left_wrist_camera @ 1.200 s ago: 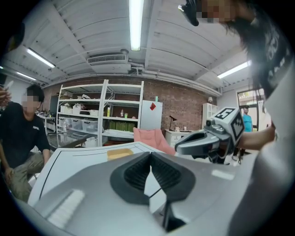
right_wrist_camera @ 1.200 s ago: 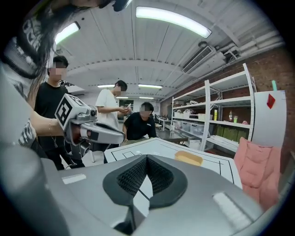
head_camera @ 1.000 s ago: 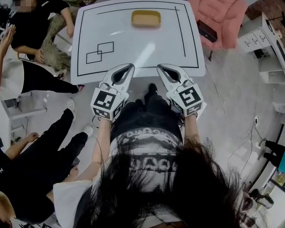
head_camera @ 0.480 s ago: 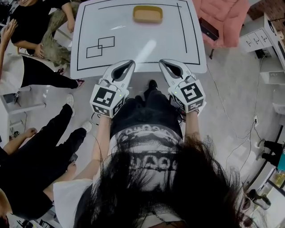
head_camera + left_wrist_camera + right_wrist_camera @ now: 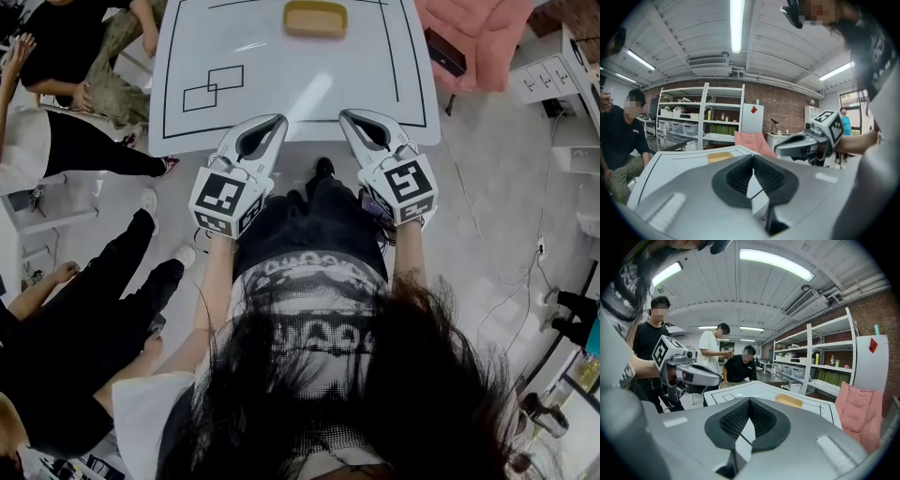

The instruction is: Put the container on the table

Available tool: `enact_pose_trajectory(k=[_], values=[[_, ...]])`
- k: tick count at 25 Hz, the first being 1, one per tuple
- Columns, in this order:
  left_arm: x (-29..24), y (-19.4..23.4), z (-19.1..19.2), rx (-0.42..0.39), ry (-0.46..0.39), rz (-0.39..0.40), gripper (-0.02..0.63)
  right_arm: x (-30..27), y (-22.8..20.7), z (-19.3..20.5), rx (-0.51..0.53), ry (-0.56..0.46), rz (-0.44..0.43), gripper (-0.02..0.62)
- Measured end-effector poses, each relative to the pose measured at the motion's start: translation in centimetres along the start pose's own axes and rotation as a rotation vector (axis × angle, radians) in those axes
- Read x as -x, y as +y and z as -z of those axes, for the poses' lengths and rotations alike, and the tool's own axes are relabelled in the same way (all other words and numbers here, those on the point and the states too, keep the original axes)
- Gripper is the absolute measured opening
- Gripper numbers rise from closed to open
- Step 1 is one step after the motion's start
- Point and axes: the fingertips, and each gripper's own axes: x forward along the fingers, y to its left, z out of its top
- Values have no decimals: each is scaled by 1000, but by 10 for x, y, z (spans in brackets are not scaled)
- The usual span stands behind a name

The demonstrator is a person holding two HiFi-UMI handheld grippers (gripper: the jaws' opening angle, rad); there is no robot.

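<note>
1. The white rectangular table top with black lines [image 5: 300, 94] is smooth and glossy; a bright streak of lamp light mirrors on it.
2. The flat tan rectangular container [image 5: 315, 18] has a matt surface; its material I cannot tell.
3. The left gripper [image 5: 278, 120] and the right gripper [image 5: 345, 114] have light grey shells that look like smooth plastic with a soft sheen.
4. Their black pads [image 5: 737, 178] look like rubber, rough with fine ribs.
5. The black-and-white marker cube [image 5: 223, 202] on the left gripper is matt.
6. The pink padded chair [image 5: 473, 37] is of soft quilted cloth.
7. The grey floor [image 5: 487, 225] is smooth with a slight shine.
8. The red-brown brick wall [image 5: 787, 108] is rough; the white shelf rack [image 5: 701, 117] looks like painted metal.
</note>
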Motion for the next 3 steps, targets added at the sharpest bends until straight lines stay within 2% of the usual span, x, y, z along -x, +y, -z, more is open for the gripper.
enact_pose_trajectory(k=[3], values=[[-2,6,-3,-7,-4,-6,0,-4,-5,-4,5,-6,3,3]])
